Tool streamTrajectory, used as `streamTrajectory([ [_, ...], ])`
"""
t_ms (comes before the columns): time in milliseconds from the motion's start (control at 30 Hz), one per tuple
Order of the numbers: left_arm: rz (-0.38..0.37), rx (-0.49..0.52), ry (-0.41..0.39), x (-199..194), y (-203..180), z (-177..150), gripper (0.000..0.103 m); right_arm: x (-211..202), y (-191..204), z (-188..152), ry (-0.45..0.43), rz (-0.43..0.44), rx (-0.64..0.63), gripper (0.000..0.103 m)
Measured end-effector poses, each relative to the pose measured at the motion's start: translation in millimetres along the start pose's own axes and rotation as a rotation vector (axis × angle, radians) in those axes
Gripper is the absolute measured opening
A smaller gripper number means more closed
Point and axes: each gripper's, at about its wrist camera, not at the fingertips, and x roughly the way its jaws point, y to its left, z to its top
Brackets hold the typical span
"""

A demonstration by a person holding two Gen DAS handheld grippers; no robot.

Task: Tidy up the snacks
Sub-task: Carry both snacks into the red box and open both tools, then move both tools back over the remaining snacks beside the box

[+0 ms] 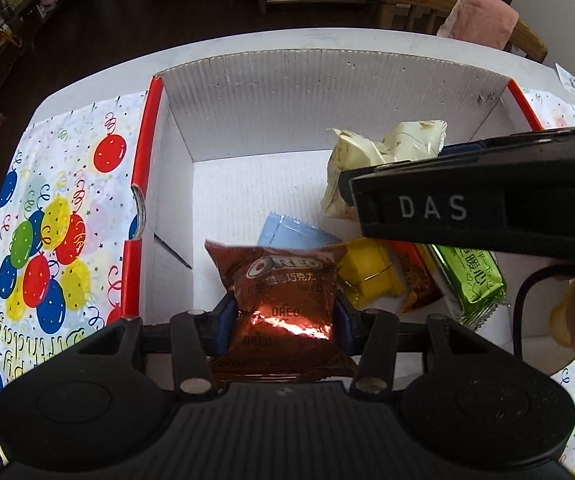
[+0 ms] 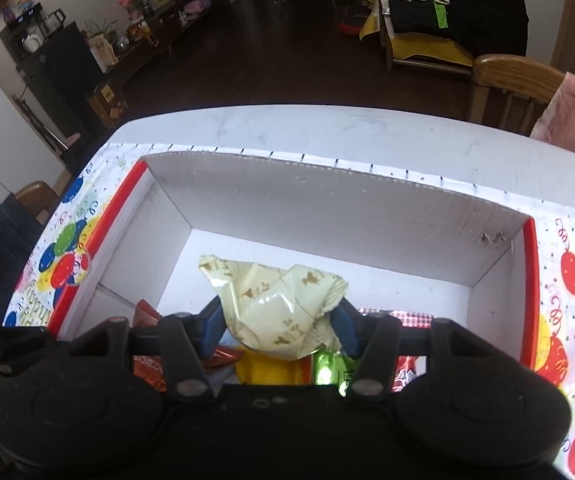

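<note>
A white cardboard box (image 1: 263, 112) with red rims stands on the table; it also shows in the right wrist view (image 2: 327, 208). My left gripper (image 1: 283, 312) is shut on a brown Oreo packet (image 1: 283, 284), held over the box's near edge. My right gripper (image 2: 279, 324) is shut on a cream snack packet (image 2: 275, 304), held above the box; the packet and the gripper body also show in the left wrist view (image 1: 383, 152). Inside the box lie a blue packet (image 1: 287, 232), a yellow packet (image 1: 371, 272), a red packet (image 1: 419, 280) and a green packet (image 1: 471, 276).
The box sits on a balloon-print birthday cloth (image 1: 47, 220) over a white table (image 2: 327, 128). A wooden chair with a pink cloth (image 1: 475, 16) stands behind the table. The left half of the box floor (image 1: 227, 208) is bare.
</note>
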Motion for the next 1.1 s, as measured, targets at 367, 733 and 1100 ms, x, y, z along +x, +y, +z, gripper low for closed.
streamTrajectory([
  [367, -0.038, -0.068, -0.047, -18, 13, -4, 0.053, -19, 0, -5, -0.017, 0.018, 0.023, 0.062],
  [733, -0.072, -0.083, -0.136, -55, 23, -27, 0.057, -83, 10, -26, -0.112, 0.054, -0.02, 0.068],
  [1100, -0.111, -0.064, -0.244, -103, 29, -62, 0.057, -131, 27, -66, -0.169, 0.077, -0.035, 0.073],
])
